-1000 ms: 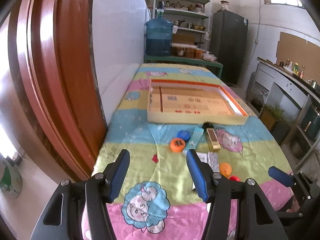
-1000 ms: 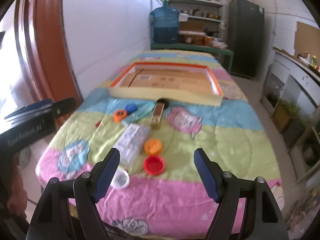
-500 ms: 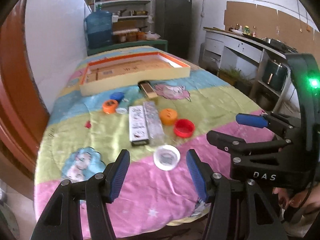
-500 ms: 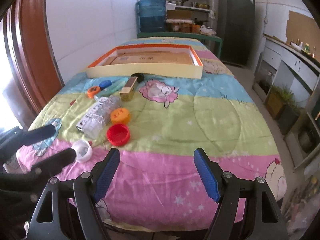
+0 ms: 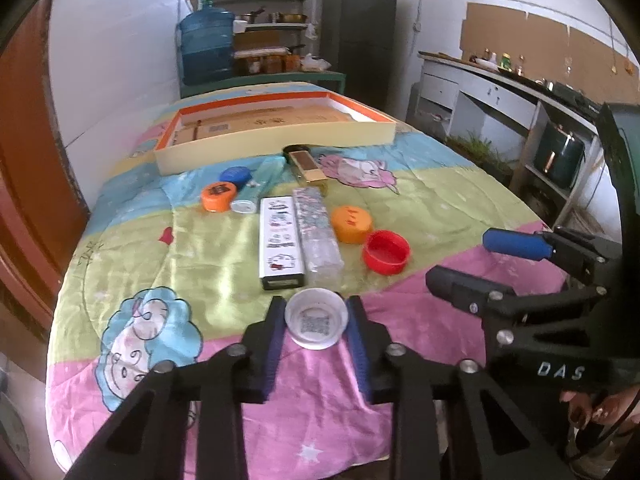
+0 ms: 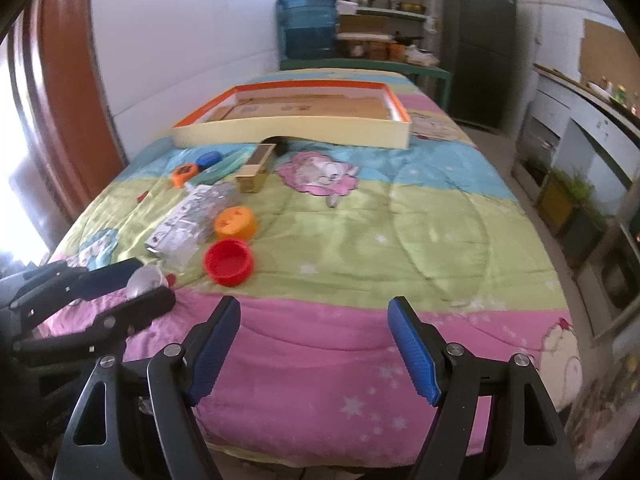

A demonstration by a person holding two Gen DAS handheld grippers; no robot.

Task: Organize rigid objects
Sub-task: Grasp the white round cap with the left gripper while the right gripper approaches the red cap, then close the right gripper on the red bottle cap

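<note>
Risk of slipping: the left hand-held gripper (image 5: 316, 322) is closing on a shallow white cap (image 5: 316, 323), pads at its rim. The right hand-held gripper (image 6: 316, 344) hangs wide open, empty.

A tabletop under a striped cartoon quilt (image 5: 224, 276) carries everything. A shallow tray (image 5: 276, 142) lies at its far end. Just before the tray lie a gold box (image 5: 308, 166), blue cap (image 5: 236, 175) and orange cap (image 5: 218, 196). Farther from the tray: a white box (image 5: 279, 242), clear case (image 5: 318, 236), orange lid (image 5: 353, 224), red cap (image 5: 386, 251), white cap (image 5: 316, 323).
</note>
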